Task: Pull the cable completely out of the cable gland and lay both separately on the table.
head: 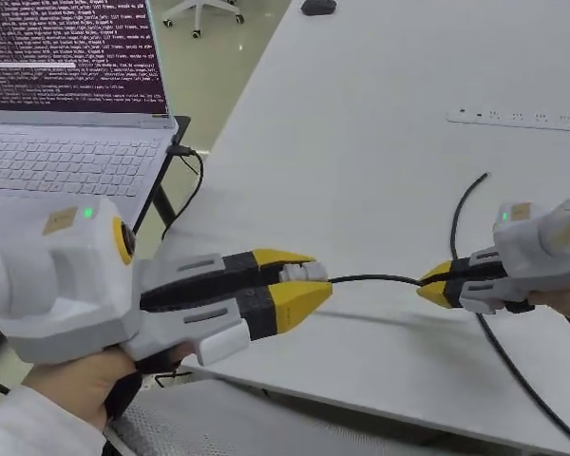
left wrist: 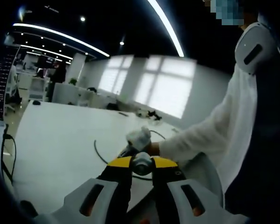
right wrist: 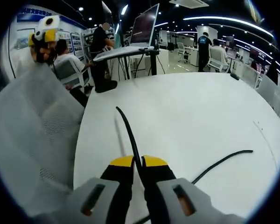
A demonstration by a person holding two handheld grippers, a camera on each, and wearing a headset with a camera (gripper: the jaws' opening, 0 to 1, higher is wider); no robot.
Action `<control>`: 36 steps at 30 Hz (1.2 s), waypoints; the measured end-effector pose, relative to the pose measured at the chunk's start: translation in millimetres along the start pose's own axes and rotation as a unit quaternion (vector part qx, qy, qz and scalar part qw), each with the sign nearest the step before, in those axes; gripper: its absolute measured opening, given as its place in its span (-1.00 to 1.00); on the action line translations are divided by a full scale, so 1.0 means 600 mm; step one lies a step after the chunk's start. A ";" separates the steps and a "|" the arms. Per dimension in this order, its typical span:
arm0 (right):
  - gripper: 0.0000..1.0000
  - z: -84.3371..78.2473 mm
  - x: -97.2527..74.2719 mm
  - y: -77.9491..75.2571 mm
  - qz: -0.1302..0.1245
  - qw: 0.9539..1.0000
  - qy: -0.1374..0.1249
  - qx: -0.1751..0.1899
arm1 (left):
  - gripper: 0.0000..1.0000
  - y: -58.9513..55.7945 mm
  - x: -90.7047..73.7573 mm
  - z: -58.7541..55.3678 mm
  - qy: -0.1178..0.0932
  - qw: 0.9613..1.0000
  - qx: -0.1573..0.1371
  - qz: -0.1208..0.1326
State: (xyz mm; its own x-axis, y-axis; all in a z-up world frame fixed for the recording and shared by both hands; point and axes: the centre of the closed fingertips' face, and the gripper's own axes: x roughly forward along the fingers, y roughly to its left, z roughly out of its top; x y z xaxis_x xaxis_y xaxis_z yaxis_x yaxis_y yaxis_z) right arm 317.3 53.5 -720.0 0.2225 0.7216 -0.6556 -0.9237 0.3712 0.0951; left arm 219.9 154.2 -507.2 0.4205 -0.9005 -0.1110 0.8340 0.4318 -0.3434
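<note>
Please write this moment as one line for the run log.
left gripper: shut on gland | right gripper: shut on cable | cable straight between them, rest on table | nothing laid down yet

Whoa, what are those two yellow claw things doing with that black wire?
A person holds a claw in each hand. The left claw is pinched on a small grey cable gland, and the right claw is pinched on the black cable. The cable runs between them above the white table. I can't tell if it has slipped out of the gland yet.
</note>
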 end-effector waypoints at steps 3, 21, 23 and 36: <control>-0.90 -0.012 0.015 0.001 0.003 1.000 0.013 0.006 | -0.67 0.004 0.007 -0.005 0.007 1.000 -0.003 -0.002; -0.67 -0.008 0.001 -0.012 -0.001 0.998 -0.032 0.045 | -0.66 0.009 0.071 -0.023 0.042 0.998 -0.014 -0.043; -0.61 -0.001 -0.015 -0.019 -0.014 0.998 -0.040 0.044 | -0.66 0.013 0.083 -0.025 0.055 0.997 -0.002 -0.048; -0.28 -0.005 -0.203 -0.014 -0.095 0.983 -0.121 0.097 | -0.66 0.143 0.202 -0.099 0.145 0.987 0.068 -0.022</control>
State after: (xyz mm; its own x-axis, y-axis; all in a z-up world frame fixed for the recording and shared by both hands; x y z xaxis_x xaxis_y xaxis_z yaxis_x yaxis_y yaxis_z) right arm 297.1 -38.9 -643.1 0.4747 0.7382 -0.4793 -0.7863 0.6004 0.1457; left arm 321.3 79.0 -605.2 0.2789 -0.8869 -0.3682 0.8977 0.3770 -0.2283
